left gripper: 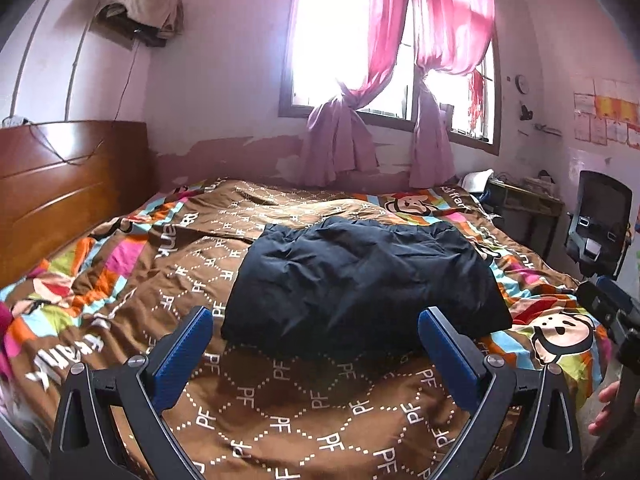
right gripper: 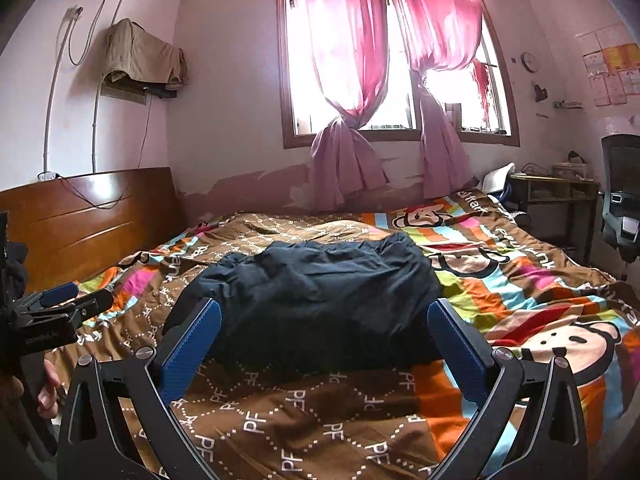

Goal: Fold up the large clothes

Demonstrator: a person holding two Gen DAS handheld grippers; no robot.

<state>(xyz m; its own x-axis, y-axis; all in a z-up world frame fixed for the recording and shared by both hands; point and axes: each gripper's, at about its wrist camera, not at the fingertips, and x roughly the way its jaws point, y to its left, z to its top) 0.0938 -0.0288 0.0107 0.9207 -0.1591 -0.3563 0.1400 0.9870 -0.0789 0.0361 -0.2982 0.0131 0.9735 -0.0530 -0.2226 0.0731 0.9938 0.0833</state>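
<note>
Item: dark garment (left gripper: 360, 280), navy to black, lying on the bed (left gripper: 300, 420) near its middle, on a brown quilt (right gripper: 304, 432) printed with "PF" lettering and striped cartoon borders.

Position relative to left claw (left gripper: 316, 344): the garment lies just ahead of the fingertips, its near edge showing between the two blue pads (left gripper: 182, 356). No contact visible. Jaws spread wide, nothing held.

Position relative to right claw (right gripper: 324, 340): the garment lies ahead and between the blue pads (right gripper: 192, 344); its near hem sits about level with the fingertips. Whether the pads touch the cloth cannot be told. Jaws spread wide, nothing held.

Condition of garment: gathered into a rough, compact rectangle, several layers thick, surface puffy and creased with soft wrinkles. Far edge bunched and uneven; near edge straighter.

Surroundings: wooden headboard (left gripper: 68, 184) to the left; window with pink curtains (right gripper: 360, 80) behind the bed; black chair (left gripper: 600, 224) at right. A hand (left gripper: 608, 408) shows at the right edge of the left wrist view.
</note>
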